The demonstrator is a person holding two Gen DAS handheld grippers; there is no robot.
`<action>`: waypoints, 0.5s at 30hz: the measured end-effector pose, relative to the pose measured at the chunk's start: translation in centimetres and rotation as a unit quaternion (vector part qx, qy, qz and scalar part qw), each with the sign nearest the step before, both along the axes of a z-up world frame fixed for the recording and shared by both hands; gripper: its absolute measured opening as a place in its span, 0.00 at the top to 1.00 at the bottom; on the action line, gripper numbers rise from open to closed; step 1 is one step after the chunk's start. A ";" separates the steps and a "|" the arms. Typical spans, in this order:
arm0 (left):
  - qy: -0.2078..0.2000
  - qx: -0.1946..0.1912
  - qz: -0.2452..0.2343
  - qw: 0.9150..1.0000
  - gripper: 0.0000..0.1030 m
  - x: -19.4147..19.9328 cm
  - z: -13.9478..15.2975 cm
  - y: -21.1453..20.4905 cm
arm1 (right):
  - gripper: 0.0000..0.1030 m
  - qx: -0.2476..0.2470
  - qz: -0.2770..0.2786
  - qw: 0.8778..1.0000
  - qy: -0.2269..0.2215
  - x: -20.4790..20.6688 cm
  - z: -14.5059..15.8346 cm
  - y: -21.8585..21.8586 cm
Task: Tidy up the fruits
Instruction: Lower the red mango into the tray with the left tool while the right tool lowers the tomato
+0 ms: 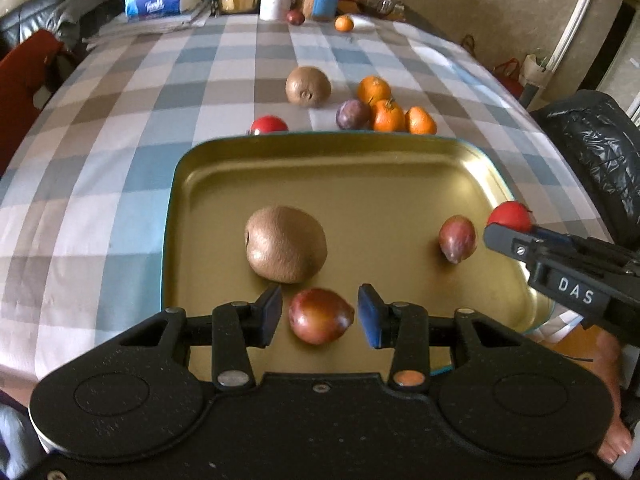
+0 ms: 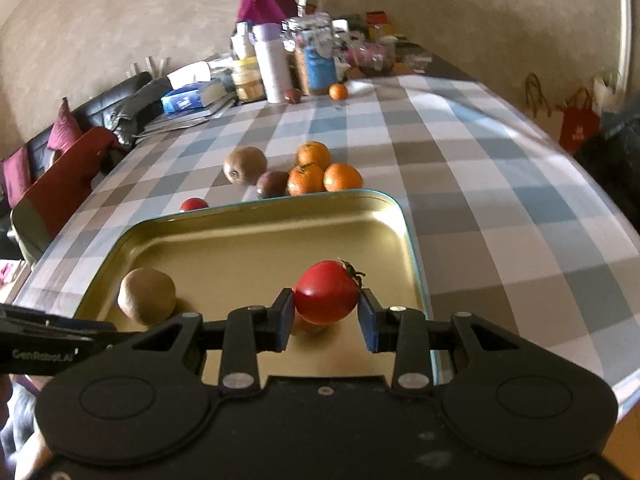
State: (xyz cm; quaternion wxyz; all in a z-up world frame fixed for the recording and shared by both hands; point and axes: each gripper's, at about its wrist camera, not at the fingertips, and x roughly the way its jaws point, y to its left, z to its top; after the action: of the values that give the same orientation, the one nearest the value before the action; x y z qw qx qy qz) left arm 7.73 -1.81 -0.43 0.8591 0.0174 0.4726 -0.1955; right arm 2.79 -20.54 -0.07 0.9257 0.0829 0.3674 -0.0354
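A gold tray (image 1: 360,168) with a teal rim lies on the checked tablecloth; it also shows in the right wrist view (image 2: 248,240). In it lie a kiwi (image 1: 285,243), a reddish plum (image 1: 321,315) and a smaller plum (image 1: 457,238). My left gripper (image 1: 319,315) is open, its pads on either side of the reddish plum without touching it. My right gripper (image 2: 326,316) is shut on a red tomato (image 2: 327,291) and holds it over the tray's right side; the tomato also shows in the left wrist view (image 1: 509,216). The kiwi shows in the right wrist view (image 2: 147,296).
Beyond the tray lie a second kiwi (image 1: 308,86), a dark plum (image 1: 352,114), three oranges (image 1: 388,114) and a red tomato (image 1: 269,125). Jars, bottles and a tissue pack (image 1: 158,2) stand at the far end, with one orange (image 1: 344,23) and one plum (image 1: 296,17).
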 end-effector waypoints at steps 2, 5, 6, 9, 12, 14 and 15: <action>-0.005 0.004 0.000 1.000 0.48 0.0 0.0 -0.2 | 0.65 0.003 0.007 1.000 -0.003 0.0 0.2 0.2; -0.004 0.003 0.000 1.000 0.48 0.1 -0.1 -0.2 | 0.65 0.004 0.011 1.000 -0.011 0.0 0.4 0.4; -0.002 0.003 0.001 1.000 0.48 0.2 -0.1 -0.2 | 0.65 0.001 0.010 1.000 -0.016 -0.1 0.6 0.5; 0.000 0.005 0.009 1.000 0.48 0.4 -0.1 -0.1 | 0.65 -0.007 0.009 1.000 -0.023 -0.2 0.8 0.5; -0.004 0.005 0.019 1.000 0.48 0.5 0.0 0.2 | 0.65 0.000 0.011 1.000 -0.020 -0.1 0.8 0.4; -0.007 0.005 0.024 1.000 0.47 0.6 0.2 0.5 | 0.65 0.006 0.011 1.000 -0.016 0.0 0.7 0.3; -0.007 0.004 0.026 1.000 0.46 0.7 0.3 0.5 | 0.65 0.008 0.009 1.000 -0.015 0.1 0.7 0.3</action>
State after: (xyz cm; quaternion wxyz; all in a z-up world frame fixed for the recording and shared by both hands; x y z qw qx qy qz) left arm 8.43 -1.26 -0.18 0.8673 0.0103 0.4675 -0.1710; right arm 2.88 -20.29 0.60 0.9307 0.0875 0.3544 -0.0231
